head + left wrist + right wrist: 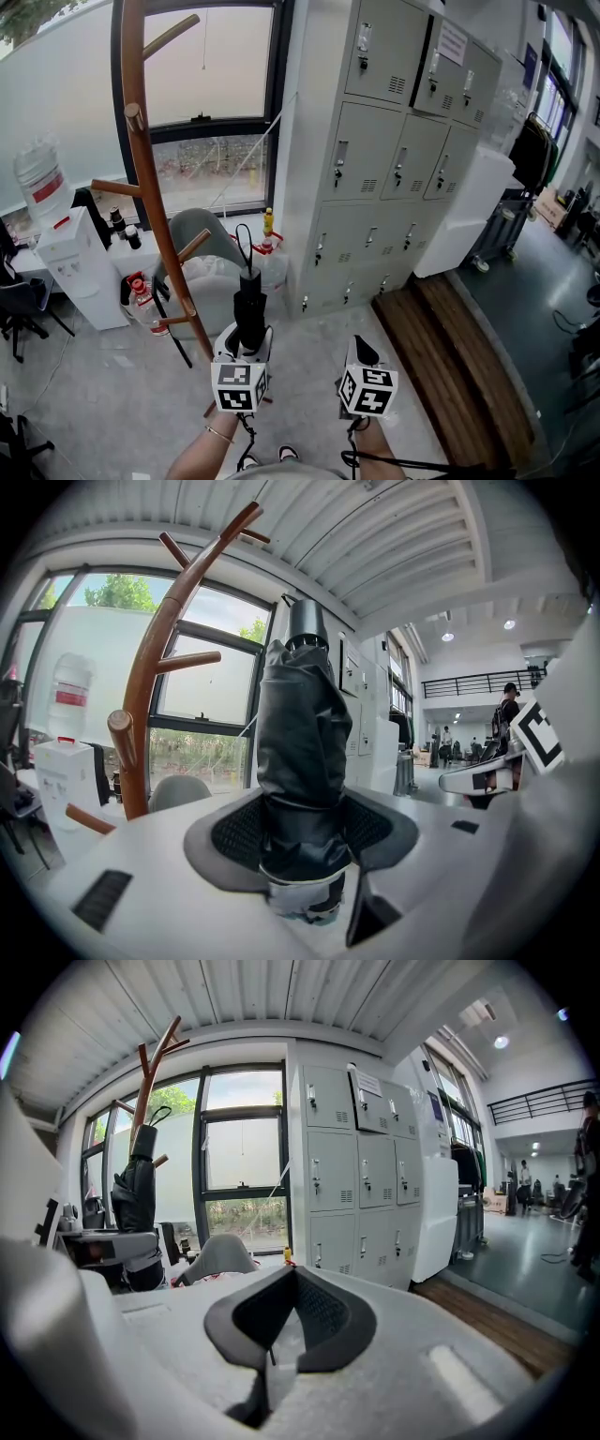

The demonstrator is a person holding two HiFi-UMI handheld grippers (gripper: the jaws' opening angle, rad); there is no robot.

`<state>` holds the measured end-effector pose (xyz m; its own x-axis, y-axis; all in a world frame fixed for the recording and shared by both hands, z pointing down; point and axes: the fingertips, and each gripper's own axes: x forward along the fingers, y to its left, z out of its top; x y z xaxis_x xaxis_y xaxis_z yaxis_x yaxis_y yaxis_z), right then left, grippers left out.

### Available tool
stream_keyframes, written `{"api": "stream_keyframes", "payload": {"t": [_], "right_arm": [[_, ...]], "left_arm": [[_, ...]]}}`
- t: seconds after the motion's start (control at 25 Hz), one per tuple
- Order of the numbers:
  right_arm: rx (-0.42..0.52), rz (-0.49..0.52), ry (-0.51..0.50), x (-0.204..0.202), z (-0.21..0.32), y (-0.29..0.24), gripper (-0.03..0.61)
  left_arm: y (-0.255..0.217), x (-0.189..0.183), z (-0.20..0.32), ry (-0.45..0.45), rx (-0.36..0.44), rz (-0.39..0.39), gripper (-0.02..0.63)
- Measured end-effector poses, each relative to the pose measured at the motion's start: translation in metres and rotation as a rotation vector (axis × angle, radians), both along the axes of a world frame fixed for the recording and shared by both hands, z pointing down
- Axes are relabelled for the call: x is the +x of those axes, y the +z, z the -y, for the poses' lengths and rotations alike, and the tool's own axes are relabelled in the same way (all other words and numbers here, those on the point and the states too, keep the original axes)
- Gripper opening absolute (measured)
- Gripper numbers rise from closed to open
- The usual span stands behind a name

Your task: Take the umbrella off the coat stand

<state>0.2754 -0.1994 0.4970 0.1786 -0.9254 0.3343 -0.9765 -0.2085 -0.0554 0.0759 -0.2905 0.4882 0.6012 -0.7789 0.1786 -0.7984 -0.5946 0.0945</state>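
The coat stand (150,187) is a curved pole of smooth red-brown wood with round, blunt-ended pegs slanting up. Just right of its lower pole, apart from the pegs, the umbrella (249,314) stands upright in the left gripper (248,342). It is folded short, its black fabric glossy and creased. A smooth dark cap and a thin cord loop sit at the top. The left gripper's ribbed dark pads (239,832) pinch the umbrella's lower part from both sides. Further right of the stand, the right gripper (364,354) has its jaws pressed together on nothing. Beyond the stand's far right stand flat grey metal lockers (403,141). Bare grey floor (309,347) lies open between the stand and the lockers, edged by a dark plank strip (459,366).
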Motion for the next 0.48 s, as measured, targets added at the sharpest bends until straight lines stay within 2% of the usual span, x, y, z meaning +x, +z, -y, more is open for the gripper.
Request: {"api": "stream_keyframes", "payload": {"t": [0.48], "right_arm": [[0.008,-0.004,-0.007,-0.0011,0.0039,-0.0021,0.005]], "left_arm": [[0.0031,0.0002,0.0021,0.010,-0.006,0.010,0.230]]}}
